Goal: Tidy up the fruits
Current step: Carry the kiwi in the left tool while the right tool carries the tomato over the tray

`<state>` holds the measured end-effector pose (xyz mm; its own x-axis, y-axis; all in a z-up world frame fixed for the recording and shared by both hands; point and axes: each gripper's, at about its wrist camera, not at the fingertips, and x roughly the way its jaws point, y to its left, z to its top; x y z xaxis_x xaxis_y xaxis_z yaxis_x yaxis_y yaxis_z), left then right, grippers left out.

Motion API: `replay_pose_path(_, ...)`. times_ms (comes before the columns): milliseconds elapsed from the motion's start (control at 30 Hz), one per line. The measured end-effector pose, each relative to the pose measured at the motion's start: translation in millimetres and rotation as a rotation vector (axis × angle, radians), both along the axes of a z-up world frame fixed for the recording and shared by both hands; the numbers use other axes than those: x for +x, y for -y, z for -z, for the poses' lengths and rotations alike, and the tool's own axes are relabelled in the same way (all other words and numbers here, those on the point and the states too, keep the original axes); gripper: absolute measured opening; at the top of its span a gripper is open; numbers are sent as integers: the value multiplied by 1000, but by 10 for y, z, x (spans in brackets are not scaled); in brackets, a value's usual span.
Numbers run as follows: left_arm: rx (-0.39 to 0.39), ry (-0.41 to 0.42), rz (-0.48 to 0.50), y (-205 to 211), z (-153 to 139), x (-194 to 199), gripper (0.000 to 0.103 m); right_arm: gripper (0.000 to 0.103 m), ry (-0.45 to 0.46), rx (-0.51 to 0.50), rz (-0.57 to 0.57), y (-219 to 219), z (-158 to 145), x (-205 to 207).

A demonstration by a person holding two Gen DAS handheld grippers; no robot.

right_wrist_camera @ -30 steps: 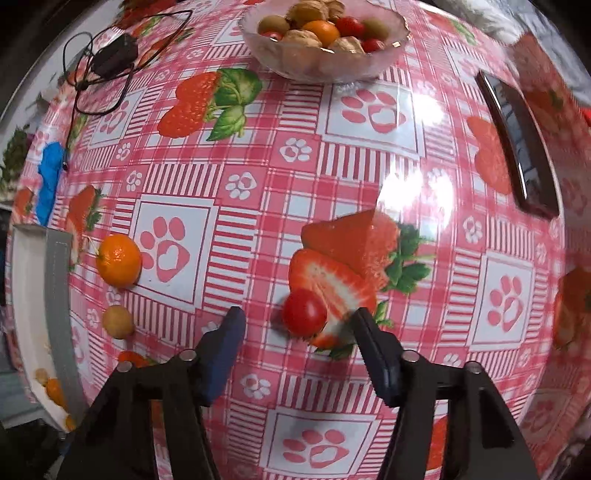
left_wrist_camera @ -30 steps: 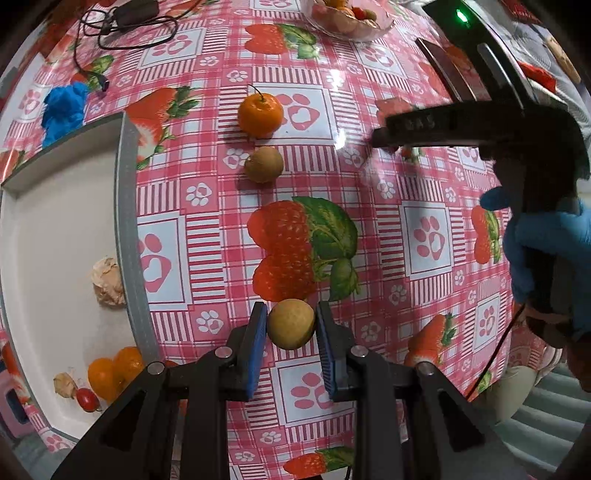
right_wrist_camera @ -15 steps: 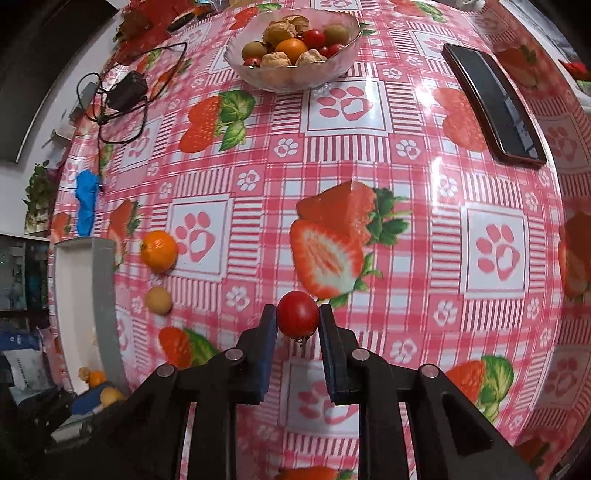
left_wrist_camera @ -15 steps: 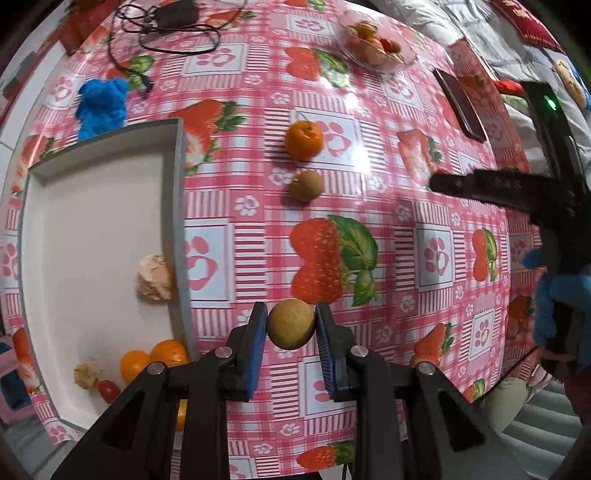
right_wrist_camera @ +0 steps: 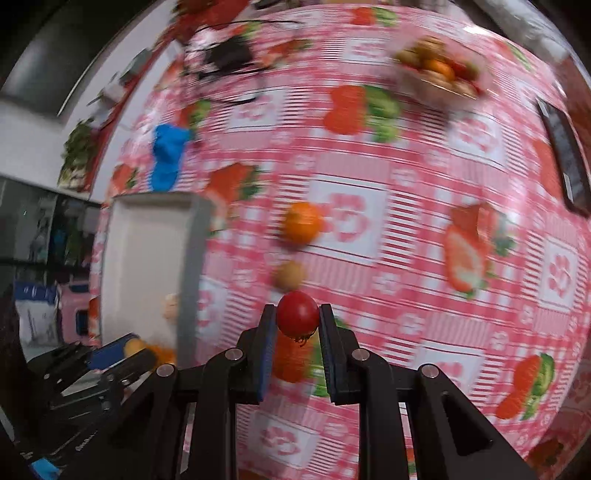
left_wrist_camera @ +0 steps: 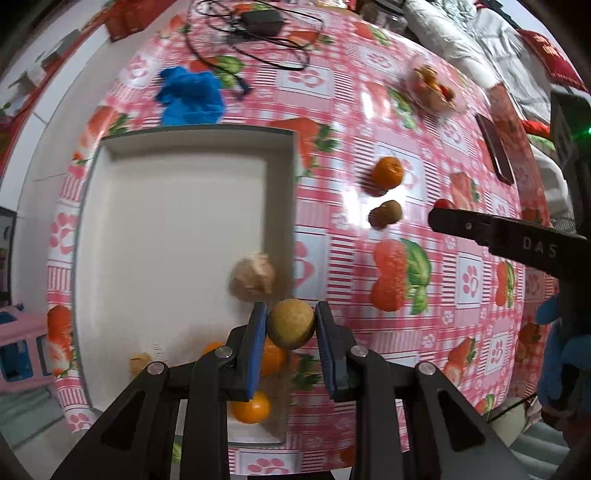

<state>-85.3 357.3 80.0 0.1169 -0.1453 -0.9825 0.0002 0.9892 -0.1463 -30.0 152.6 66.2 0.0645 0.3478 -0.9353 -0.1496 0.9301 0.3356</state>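
Note:
My left gripper (left_wrist_camera: 291,324) is shut on a round tan longan (left_wrist_camera: 291,328) and holds it over the right edge of the white tray (left_wrist_camera: 177,229). The tray holds a walnut (left_wrist_camera: 252,277), two small oranges (left_wrist_camera: 251,406) and a small husked fruit (left_wrist_camera: 139,363). My right gripper (right_wrist_camera: 297,319) is shut on a red cherry tomato (right_wrist_camera: 297,313) above the tablecloth, right of the tray (right_wrist_camera: 147,258). An orange (left_wrist_camera: 387,172) (right_wrist_camera: 303,222) and a brown longan (left_wrist_camera: 385,214) (right_wrist_camera: 290,275) lie loose on the table.
A glass bowl of mixed fruit (left_wrist_camera: 434,88) (right_wrist_camera: 439,74) stands at the far side. A black phone (left_wrist_camera: 496,147) (right_wrist_camera: 565,155) lies at the right. A blue glove (left_wrist_camera: 190,94) and a black cable with charger (left_wrist_camera: 258,26) lie beyond the tray.
Both grippers have moved left toward the tray with their fruit. The left one now hangs over the tray's right edge. The right gripper closed on the tomato and lifted it.

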Motion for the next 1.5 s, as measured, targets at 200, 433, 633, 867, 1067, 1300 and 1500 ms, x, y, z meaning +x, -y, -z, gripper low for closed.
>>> replay_pose_path(200, 11, -6, -47, -308, 44, -29, 29, 24, 8, 23, -82, -564, -63, -17)
replay_pose_path(433, 22, -24, -82, -590, 139, -58, 29, 24, 5, 23, -159, -1059, -58, -67)
replay_pose_path(633, 29, -42, -93, -728, 234, -87, 29, 24, -8, 18, -199, -1352, -13, -87)
replay_pose_path(867, 36, -63, -89, -789, 322, -99, 29, 24, -41, 10, -228, -1578, 106, -130)
replay_pose_path(1067, 49, -80, -82, -811, 401, -110, 29, 24, -72, 3, -241, -1674, 225, -180)
replay_pose_path(1300, 82, -75, -83, -793, 424, -149, 69, 24, -115, -6, -246, -1741, 338, -234)
replay_pose_path(1500, 102, -80, -88, -814, 392, -223, 78, 72, -105, -5, -237, -1752, 329, -254)
